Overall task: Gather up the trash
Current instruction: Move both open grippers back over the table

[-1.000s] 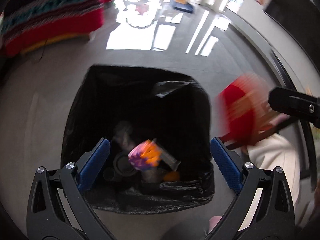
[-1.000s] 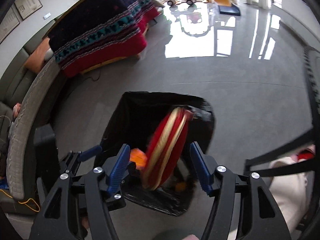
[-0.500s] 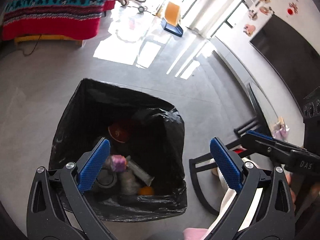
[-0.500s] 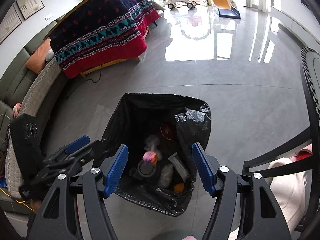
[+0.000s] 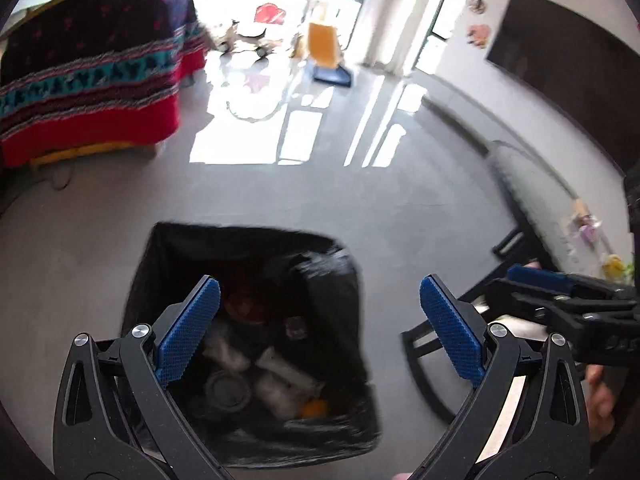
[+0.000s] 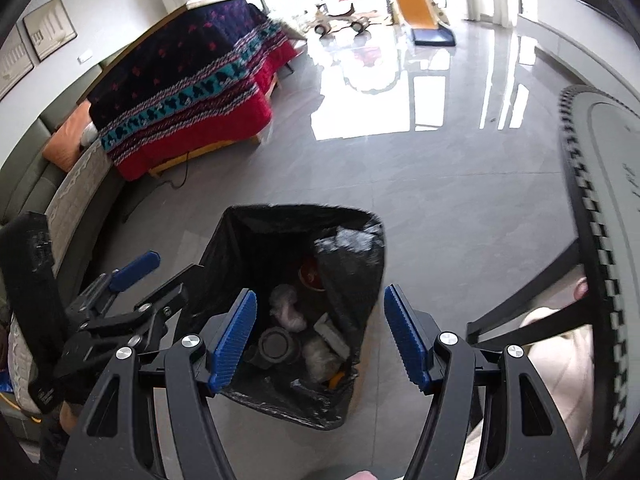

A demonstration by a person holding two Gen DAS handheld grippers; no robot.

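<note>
- Now both tools are empty over the bin: the right gripper (image 6: 320,336) has its blue pads well apart with nothing between them, only the open mouth of the trash bag (image 6: 248,240) showing through the gap.
- Its jaws have just been opening a little further; no item sits between them.
- Left gripper (image 5: 320,328) stands wide too and holds nothing (the picture is smeared, but the gap is plain).
- Seen from the right wrist, the left tool sits at about 8 o'clock of the bag, beside its rim and not over it.
- Trash lies at the bottom of the bag: a red lid (image 6: 310,274) toward 12 o'clock, a dark round cup (image 6: 276,346) at the centre, pale crumpled wrappers (image 6: 288,308) around it, an orange scrap (image 6: 336,380) near 5 o'clock.
- Step, as I judge it: a drop into the bag looks finished; the task is between items.
- Next move calls for finding the next piece of litter; likely candidates are small bits on the shelf (image 5: 588,224) at 3 o'clock of the left view, too blurred to name.
- Floor (image 6: 440,200): grey polished tile, glossy, with window glare at 12 o'clock; nothing loose shows on it near the bag.
- Room: a table under a red and dark patterned blanket (image 6: 192,80) at 10 o'clock, a sofa (image 6: 24,168) along the left wall, a slide (image 6: 416,12) by the windows, a black chair frame (image 6: 520,312) at 3 o'clock.
</note>
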